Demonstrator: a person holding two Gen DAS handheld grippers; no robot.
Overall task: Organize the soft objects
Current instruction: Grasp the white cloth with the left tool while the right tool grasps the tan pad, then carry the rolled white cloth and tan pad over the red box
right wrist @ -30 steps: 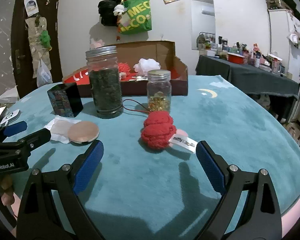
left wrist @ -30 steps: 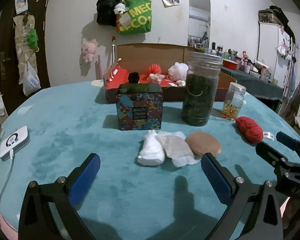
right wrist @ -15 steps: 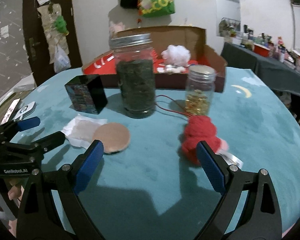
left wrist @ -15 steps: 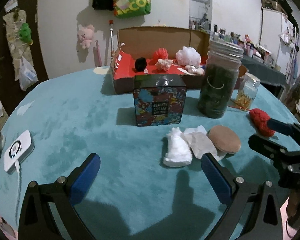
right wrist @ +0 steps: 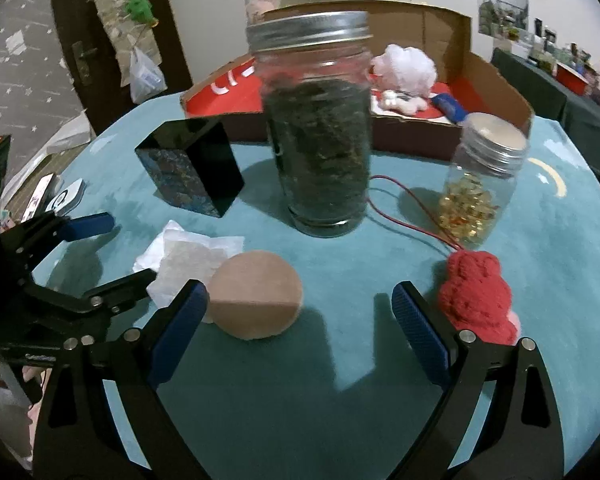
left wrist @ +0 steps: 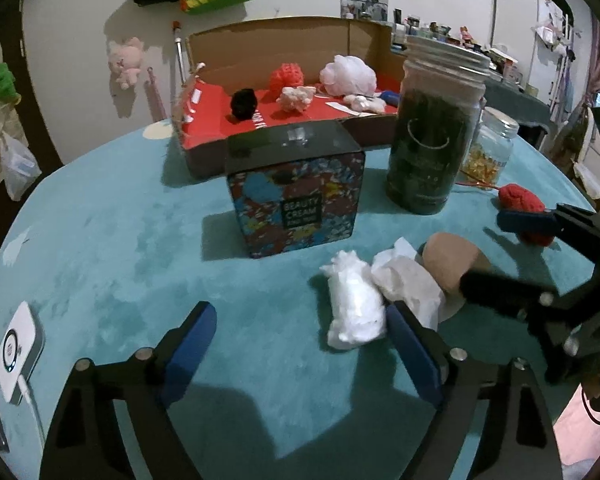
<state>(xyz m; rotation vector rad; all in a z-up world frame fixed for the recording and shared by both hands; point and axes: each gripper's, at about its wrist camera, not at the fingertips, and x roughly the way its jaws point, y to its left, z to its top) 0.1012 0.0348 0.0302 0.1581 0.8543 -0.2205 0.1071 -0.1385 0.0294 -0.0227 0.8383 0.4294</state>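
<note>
Left claw (left wrist: 300, 344) is closing, jaws empty, beside the white wad (left wrist: 354, 304), risking snagging tissue (left wrist: 410, 286); right claw (right wrist: 300, 312) is gaping.

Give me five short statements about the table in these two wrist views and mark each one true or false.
1. The tall glass jar of dark leaves wears a metal lid. True.
2. The round tan sponge pad lies inside the open cardboard box with the red lining. False: it lies on the teal table cover.
3. The red knitted toy sits near the small glass jar of golden bits. True.
4. The left gripper grips the white cotton wad. False: its closing jaws hold nothing.
5. The patterned square tin lies tipped over. False: it stands upright.
</note>
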